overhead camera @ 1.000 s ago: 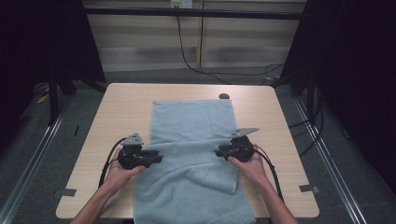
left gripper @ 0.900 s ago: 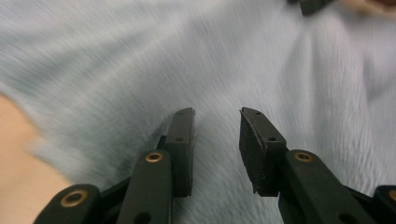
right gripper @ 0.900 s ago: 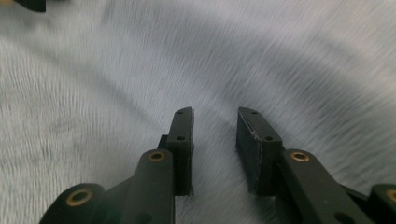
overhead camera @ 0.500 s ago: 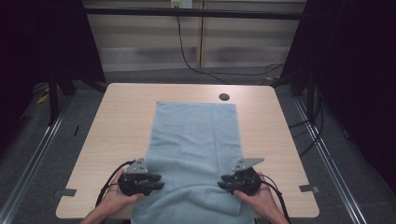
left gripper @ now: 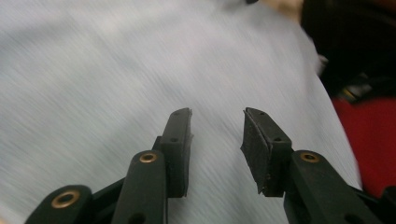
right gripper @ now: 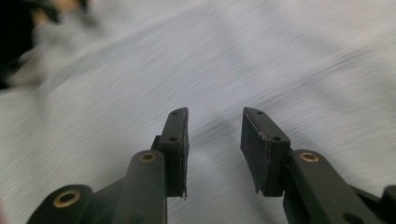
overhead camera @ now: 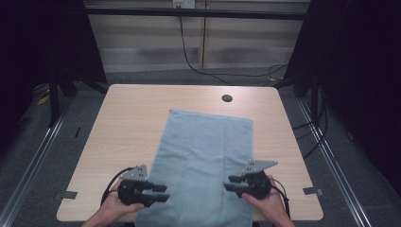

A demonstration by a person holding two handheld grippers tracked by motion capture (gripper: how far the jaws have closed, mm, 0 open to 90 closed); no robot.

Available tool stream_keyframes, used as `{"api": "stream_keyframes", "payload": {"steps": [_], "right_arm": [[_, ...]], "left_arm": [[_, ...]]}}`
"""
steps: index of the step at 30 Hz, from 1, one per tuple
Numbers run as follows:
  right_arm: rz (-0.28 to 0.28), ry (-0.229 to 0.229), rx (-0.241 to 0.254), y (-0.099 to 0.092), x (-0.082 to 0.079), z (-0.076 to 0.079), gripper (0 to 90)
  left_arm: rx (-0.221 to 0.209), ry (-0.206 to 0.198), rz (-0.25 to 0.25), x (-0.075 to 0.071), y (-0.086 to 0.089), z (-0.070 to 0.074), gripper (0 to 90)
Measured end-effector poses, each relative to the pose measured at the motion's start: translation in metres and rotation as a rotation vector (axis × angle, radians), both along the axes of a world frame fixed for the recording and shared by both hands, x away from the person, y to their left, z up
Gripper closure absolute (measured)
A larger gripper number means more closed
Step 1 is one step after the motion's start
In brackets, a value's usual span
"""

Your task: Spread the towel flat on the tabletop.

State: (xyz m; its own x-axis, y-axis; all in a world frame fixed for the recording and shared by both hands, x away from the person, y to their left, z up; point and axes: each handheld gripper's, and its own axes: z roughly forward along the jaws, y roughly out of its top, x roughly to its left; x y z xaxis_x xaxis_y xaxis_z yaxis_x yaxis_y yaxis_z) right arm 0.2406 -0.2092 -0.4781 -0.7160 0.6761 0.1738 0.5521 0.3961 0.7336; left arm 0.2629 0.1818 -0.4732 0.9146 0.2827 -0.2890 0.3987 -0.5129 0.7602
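Cloth (overhead camera: pixel 205 165) lies flat on the counter (overhead camera: pixel 132 118), in the middle of the high view. It is light blue and long. Its far edge sits just below a small dark hole (overhead camera: pixel 227 98) in the upper part of the counter. Its near end reaches the bottom edge of the frame and hangs over the counter's near side.

The left hand-held gripper (overhead camera: pixel 158 193) is in the lower left of the high view, at the cloth's left edge. Its tips point to the right, over the cloth. The right hand-held gripper (overhead camera: pixel 231 183) is in the lower right, at the cloth's right edge. Its tips point to the left.

In the left gripper view the jaws stand apart with a clear gap, and the cloth (left gripper: pixel 116 70) shows below them. Nothing is pinched between them. In the right gripper view it is the same: a gap, blue cloth (right gripper: pixel 280 60) under it, nothing held. Both pairs of jaws have just been opening.
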Motion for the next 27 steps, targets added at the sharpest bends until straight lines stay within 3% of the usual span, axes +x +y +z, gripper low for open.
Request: {"api": "stream_keyframes", "payload": {"steps": [1,3,4,6,8,9,10,11,13,15,16,19,20,24,27], "right_arm": [[0.000,0.000,0.000,0.000,0.000,0.000,60.7],[-0.075,-0.014,-0.015,-0.006,0.029,-0.001,58.0],[-0.075,-0.014,-0.015,-0.006,0.029,-0.001,58.0],[-0.119,-0.019,-0.045,-0.009,0.049,-0.003,55.9],[-0.129,-0.005,-0.038,-0.009,0.054,-0.004,55.3],[-0.140,-0.016,-0.052,-0.009,0.062,-0.007,53.8],[-0.143,-0.013,-0.052,-0.008,0.064,-0.009,53.6],[-0.150,-0.006,-0.050,-0.008,0.067,-0.011,53.1],[-0.162,0.004,-0.073,-0.007,0.071,-0.016,52.9],[-0.168,0.013,-0.093,-0.008,0.072,-0.020,52.5],[-0.171,0.015,-0.102,-0.008,0.072,-0.021,52.4],[-0.172,0.004,-0.106,-0.006,0.074,-0.022,51.1],[-0.168,-0.001,-0.102,-0.005,0.074,-0.023,50.2],[-0.156,-0.017,-0.079,0.000,0.074,-0.026,48.3],[-0.142,-0.041,-0.080,0.008,0.071,-0.028,46.8]], "left_arm": [[-0.003,-0.010,0.026,0.011,-0.002,0.002,61.1],[0.004,-0.010,0.062,0.034,-0.007,0.004,61.2],[0.005,-0.021,0.094,0.045,-0.009,0.003,61.2],[0.022,-0.022,0.144,0.065,-0.012,-0.001,61.2],[0.063,-0.017,0.176,0.082,-0.015,-0.007,60.8],[0.116,-0.004,0.203,0.097,-0.018,-0.017,60.0],[0.116,-0.004,0.203,0.097,-0.018,-0.017,59.8],[0.144,-0.034,0.231,0.103,-0.019,-0.022,60.5],[0.103,-0.022,0.277,0.113,-0.017,-0.031,63.6],[0.086,-0.016,0.275,0.115,-0.014,-0.032,64.2],[0.108,-0.054,0.262,0.109,-0.014,-0.032,64.0],[0.132,-0.074,0.245,0.101,-0.012,-0.031,63.9],[0.131,-0.093,0.226,0.090,-0.007,-0.031,63.9],[0.134,-0.095,0.209,0.077,0.005,-0.030,64.0],[0.118,-0.105,0.225,0.064,0.017,-0.032,63.9]]}}
